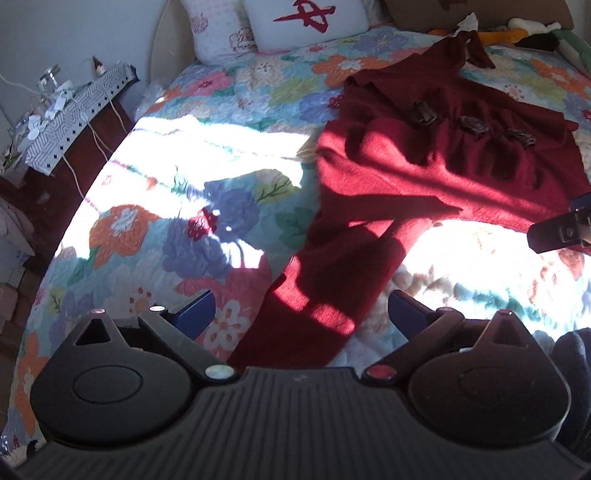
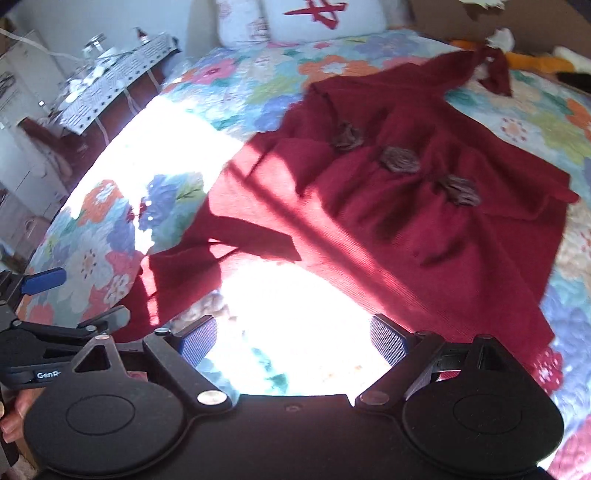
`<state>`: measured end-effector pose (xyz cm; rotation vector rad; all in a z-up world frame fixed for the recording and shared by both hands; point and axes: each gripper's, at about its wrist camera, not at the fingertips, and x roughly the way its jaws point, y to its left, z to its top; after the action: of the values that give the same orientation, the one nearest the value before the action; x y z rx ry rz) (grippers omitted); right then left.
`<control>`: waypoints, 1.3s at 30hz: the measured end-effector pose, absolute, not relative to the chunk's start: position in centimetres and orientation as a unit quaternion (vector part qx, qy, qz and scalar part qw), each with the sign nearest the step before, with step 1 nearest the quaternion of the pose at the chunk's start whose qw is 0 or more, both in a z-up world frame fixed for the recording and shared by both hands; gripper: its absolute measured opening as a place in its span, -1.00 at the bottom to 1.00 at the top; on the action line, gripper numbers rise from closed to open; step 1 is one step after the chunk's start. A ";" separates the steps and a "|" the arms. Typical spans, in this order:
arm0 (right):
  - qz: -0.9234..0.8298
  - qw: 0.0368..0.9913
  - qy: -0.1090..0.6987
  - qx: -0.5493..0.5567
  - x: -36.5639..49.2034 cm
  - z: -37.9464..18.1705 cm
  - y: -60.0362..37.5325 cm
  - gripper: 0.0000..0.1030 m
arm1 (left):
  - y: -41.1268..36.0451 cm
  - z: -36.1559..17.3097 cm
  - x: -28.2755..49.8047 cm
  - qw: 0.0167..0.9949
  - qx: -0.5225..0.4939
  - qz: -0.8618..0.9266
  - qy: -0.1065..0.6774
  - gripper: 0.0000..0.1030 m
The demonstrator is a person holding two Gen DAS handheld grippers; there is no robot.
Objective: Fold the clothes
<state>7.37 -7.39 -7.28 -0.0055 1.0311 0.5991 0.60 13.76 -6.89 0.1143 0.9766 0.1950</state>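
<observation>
A dark red knitted garment [image 1: 436,155] [image 2: 406,206] with three brown fabric flowers [image 2: 400,159] lies spread on a flowered quilt [image 1: 192,229] [image 2: 243,85]. One long sleeve [image 1: 332,280] runs down toward my left gripper [image 1: 301,314], which is open with the sleeve end lying between its blue pads [image 1: 408,312]. My right gripper [image 2: 293,341] is open above a sunlit patch of quilt, just short of the garment's lower hem; nothing is between its fingers. The left gripper [image 2: 44,291] shows at the left edge of the right wrist view, beside the sleeve [image 2: 159,291].
White pillows [image 1: 306,22] lean at the head of the bed, stuffed toys [image 1: 517,33] at the back right. A cluttered bedside table [image 1: 70,110] stands left of the bed. A hand [image 2: 14,413] holds the left gripper's grip. Strong sunlight washes out the quilt's middle.
</observation>
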 end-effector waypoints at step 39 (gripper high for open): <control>0.351 0.857 0.349 -0.144 10.2 -5.7 -3.6 0.65 | 19.1 -4.8 3.8 0.900 -0.083 0.092 0.418 -0.75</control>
<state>10.17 -3.58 -5.72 -0.3033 0.7324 0.7367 3.79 19.05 -4.75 -0.1722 0.8651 0.1903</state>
